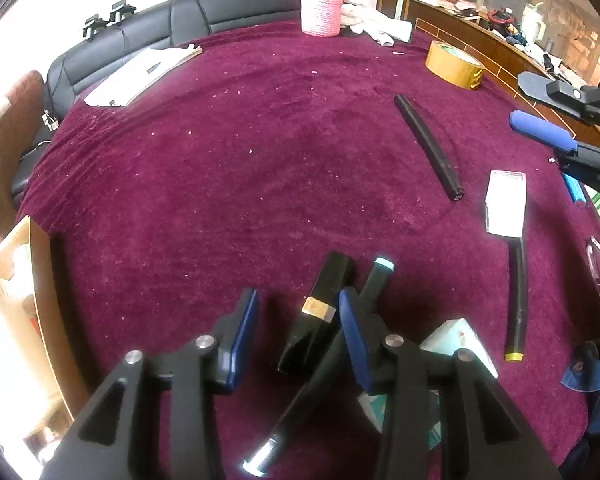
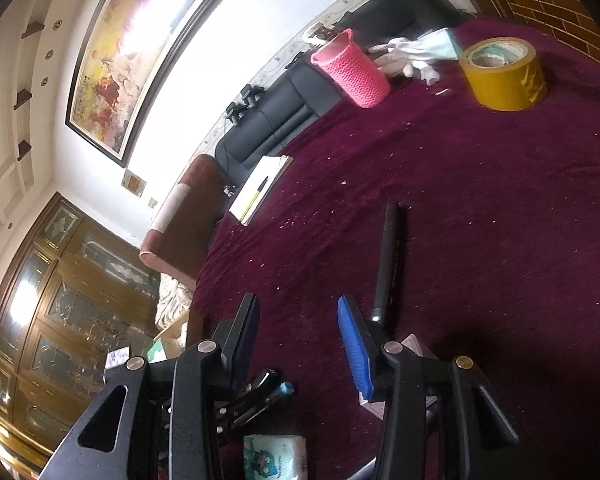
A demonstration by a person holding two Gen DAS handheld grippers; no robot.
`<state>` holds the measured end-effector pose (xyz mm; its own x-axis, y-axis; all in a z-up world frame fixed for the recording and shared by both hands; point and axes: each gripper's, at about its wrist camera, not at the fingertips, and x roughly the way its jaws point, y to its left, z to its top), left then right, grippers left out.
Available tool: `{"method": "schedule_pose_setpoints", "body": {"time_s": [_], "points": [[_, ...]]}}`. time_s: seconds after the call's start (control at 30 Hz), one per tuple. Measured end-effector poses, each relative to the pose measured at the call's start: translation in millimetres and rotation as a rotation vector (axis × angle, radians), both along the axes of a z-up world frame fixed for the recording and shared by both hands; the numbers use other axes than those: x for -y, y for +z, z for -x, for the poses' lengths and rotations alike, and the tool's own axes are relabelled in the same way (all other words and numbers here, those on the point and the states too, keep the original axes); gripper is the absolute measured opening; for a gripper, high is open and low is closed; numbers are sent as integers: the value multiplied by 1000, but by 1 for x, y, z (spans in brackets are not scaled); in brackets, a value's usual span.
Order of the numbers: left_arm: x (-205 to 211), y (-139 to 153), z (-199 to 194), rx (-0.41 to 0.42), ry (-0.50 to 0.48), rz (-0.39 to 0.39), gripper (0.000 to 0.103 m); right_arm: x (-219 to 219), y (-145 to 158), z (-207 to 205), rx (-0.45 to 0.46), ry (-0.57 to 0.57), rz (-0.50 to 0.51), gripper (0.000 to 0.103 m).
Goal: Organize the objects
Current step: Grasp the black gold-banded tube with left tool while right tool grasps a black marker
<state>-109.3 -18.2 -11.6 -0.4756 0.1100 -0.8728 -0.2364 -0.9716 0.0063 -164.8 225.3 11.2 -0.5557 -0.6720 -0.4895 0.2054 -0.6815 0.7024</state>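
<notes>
Hovering low over the maroon tablecloth, the left gripper stood with its jaws spread wide and gripped nothing, though a black box with a gold band lay on the cloth directly between its blue pads, apparently the next thing to be picked up. Crowded against that box was a dark pen with a pale teal cap, which ran under the right-hand finger, and a tissue packet sat just beside it, so closing there could have pinched the pen along with the box or nudged both askew. The glossy box sides looked slippery, and a grip near one end might have let it tilt or slide out. The right gripper also stood wide open and empty, raised and tilted above the cloth near a long black stick. Farther off, a pink knitted holder stood upright near a roll of yellow tape; if it was the destination, a hasty drop could have tipped it. A brush with a white head lay well apart to the right.
</notes>
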Motion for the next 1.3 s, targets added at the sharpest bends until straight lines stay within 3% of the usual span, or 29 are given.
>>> {"method": "schedule_pose_setpoints", "body": {"time_s": [0.13,0.2,0.27,0.37,0.47,0.73,0.8,0.9,1.03,1.13,1.3], "points": [[-5,-13,-4,-3,-17,55,40,-1,-2,3,3,-9,-25,46],[-1,-13,-3,-12,2,17,36,0,-4,5,9,-17,-55,46],[6,-13,1,-32,62,-18,19,2,-6,7,4,-30,-104,46],[18,-13,7,-60,140,-99,17,4,-10,11,5,-59,-183,46],[30,-15,8,-83,170,-182,17,10,-19,21,65,-63,-225,46],[33,-14,3,-101,160,-187,17,67,-37,55,140,-35,-599,44],[32,-13,3,-100,151,-198,17,75,-49,61,159,-27,-650,35],[33,-13,3,-104,158,-193,17,82,-51,61,107,-43,-753,19],[36,-15,6,-96,174,-196,17,70,-50,60,98,-47,-684,16],[38,-14,6,-99,182,-201,17,54,-47,58,113,-38,-539,16],[38,-13,6,-104,186,-205,17,51,-32,46,82,-5,-400,16]]}}
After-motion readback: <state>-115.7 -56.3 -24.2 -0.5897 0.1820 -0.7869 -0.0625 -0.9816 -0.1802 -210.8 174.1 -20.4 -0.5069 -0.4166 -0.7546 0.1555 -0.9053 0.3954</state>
